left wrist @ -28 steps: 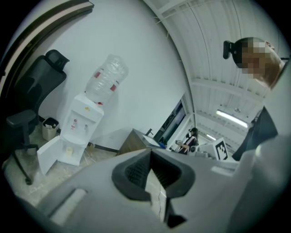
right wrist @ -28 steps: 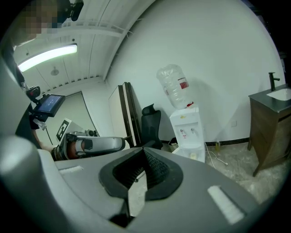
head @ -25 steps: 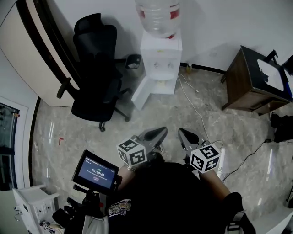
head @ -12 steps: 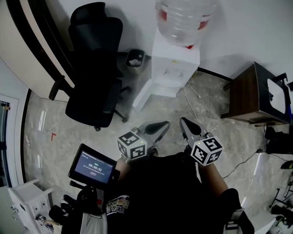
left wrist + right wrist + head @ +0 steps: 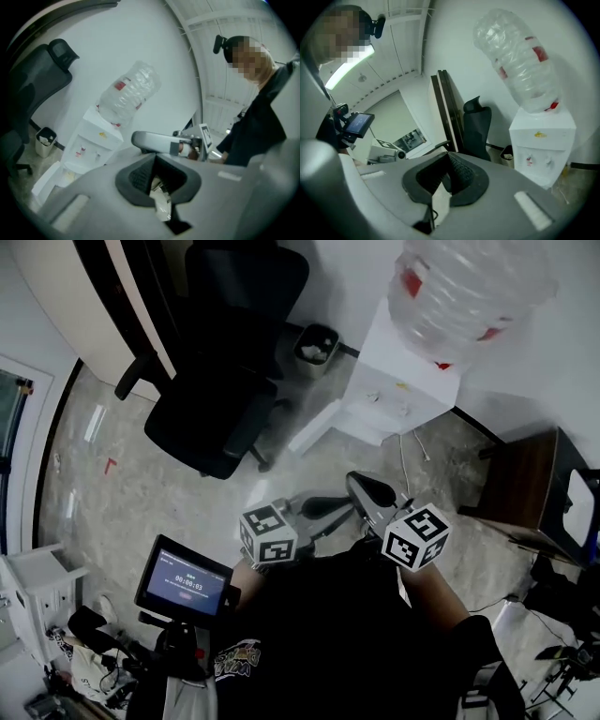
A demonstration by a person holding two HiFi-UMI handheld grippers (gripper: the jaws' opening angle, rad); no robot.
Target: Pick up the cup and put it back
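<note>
My left tongs (image 5: 323, 506) are shut on nothing, my right tongs (image 5: 367, 489) are shut on nothing too, and I see no cup anywhere, so I think I must first find it, maybe by the water cooler (image 5: 398, 390).

The screen (image 5: 184, 583) at the lower left of the head view shows a timer, 00:00:03; the small print above the digits and on the red button under them is too small to read. The water bottle (image 5: 469, 287) carries a red label, illegible. The left gripper's cube (image 5: 268, 535) and the right gripper's cube (image 5: 415, 537) bear black-and-white square codes, no letters.
</note>
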